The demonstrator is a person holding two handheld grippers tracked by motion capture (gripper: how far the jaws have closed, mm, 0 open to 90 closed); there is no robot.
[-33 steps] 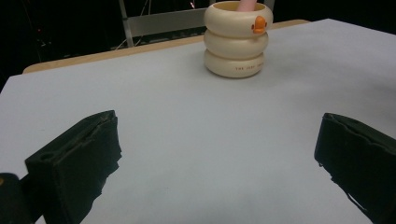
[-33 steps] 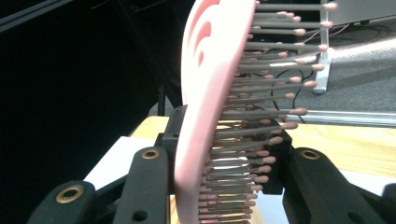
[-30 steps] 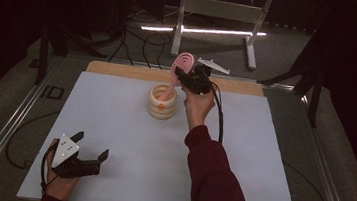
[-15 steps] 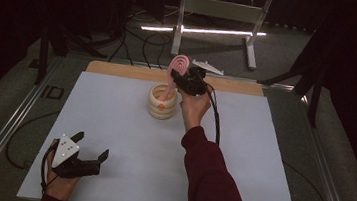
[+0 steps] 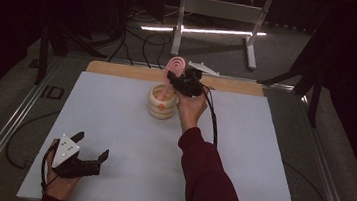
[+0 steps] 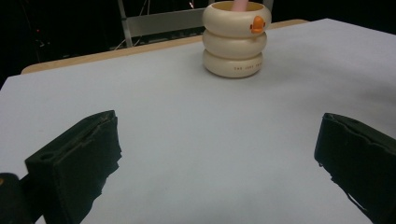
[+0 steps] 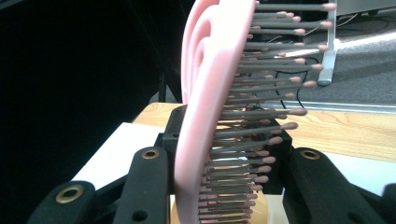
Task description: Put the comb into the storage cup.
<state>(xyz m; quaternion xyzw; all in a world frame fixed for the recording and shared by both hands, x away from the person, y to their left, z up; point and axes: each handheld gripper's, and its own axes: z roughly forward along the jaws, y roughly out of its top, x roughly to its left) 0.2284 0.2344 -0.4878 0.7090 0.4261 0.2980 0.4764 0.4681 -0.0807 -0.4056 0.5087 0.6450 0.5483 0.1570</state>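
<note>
High view: pink hairbrush (image 5: 174, 69) is pinched by the right claw (image 5: 178, 78) above the cream holder (image 5: 161, 102) at 12 o'clock on the counter (image 5: 113, 124); left claw (image 5: 91, 154) spread idle; tilted lowering could topple the holder.

We see a dark room, its walls lost in black beyond the table (image 5: 113, 124), whose white top ends at the far edge in a bare strip of light wood (image 5: 119, 69). Metal rails (image 5: 5, 130) run along the table's left and right edges. Beyond the far edge lies a grey carpeted floor (image 5: 282, 51), where a pale metal stand (image 5: 216, 9) rises on two legs and black cables (image 5: 133, 38) trail across it. A thin bar of bright light (image 5: 204, 31) glows low on the floor under that stand. Dark stand legs (image 5: 314, 79) lean in past the far right corner.
</note>
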